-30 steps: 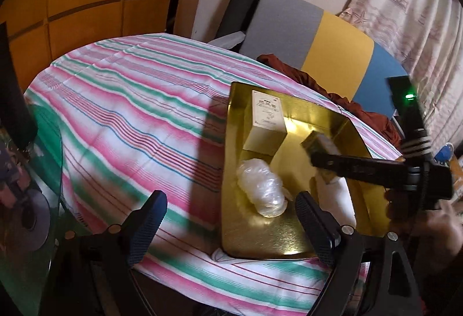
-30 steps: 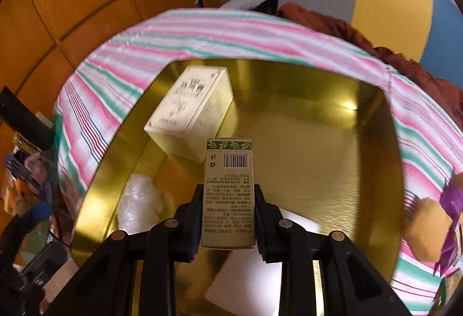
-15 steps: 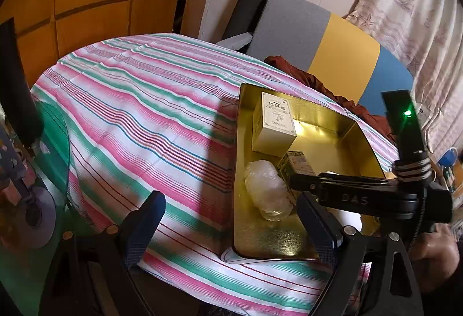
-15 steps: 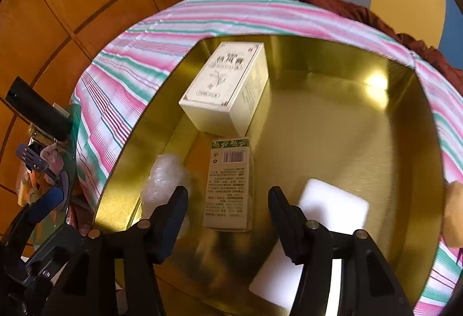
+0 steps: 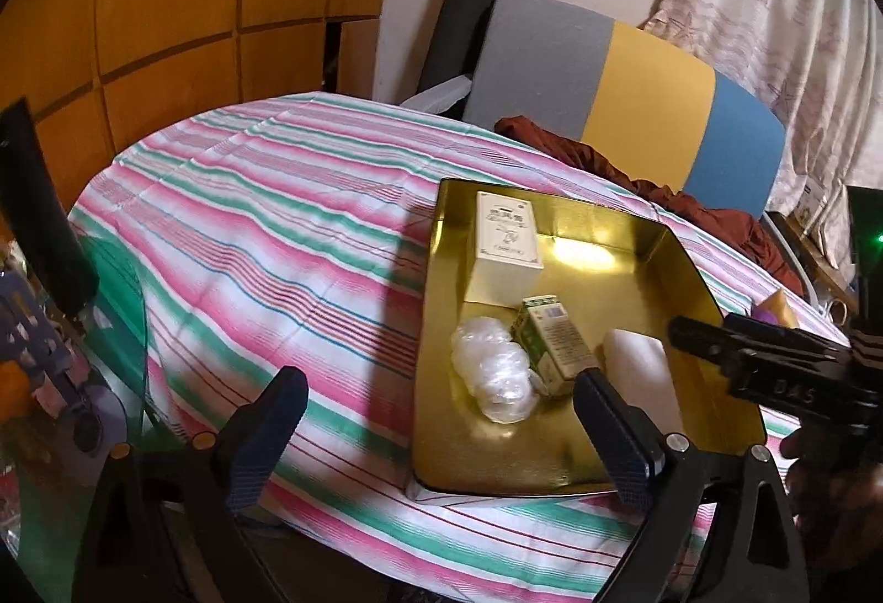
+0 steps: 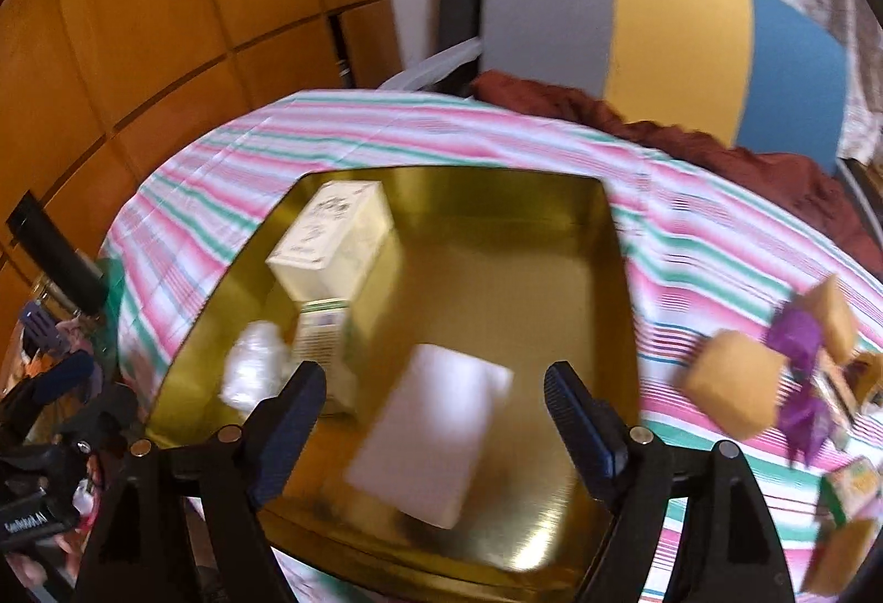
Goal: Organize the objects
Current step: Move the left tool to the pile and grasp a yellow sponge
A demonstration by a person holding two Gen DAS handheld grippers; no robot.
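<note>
Striped cloth covers the desk (image 5: 265,228), and the gold tray (image 6: 618,272) sits on it. My right gripper (image 6: 436,415) has just been opening its jaws, nothing between them; the green carton (image 5: 546,343) lies in the tray, ahead-left of it, long axis toward me. My left gripper (image 5: 436,426) is wide open and empty. Only the right view shows the yellow blocks (image 6: 734,393) right of the tray, nearer my right hand.

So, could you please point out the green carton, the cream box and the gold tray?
green carton (image 5: 554,343), left wrist view, printed top face.
cream box (image 5: 506,230), left wrist view, labelled top face.
gold tray (image 6: 552,283), right wrist view, bare floor.
</note>
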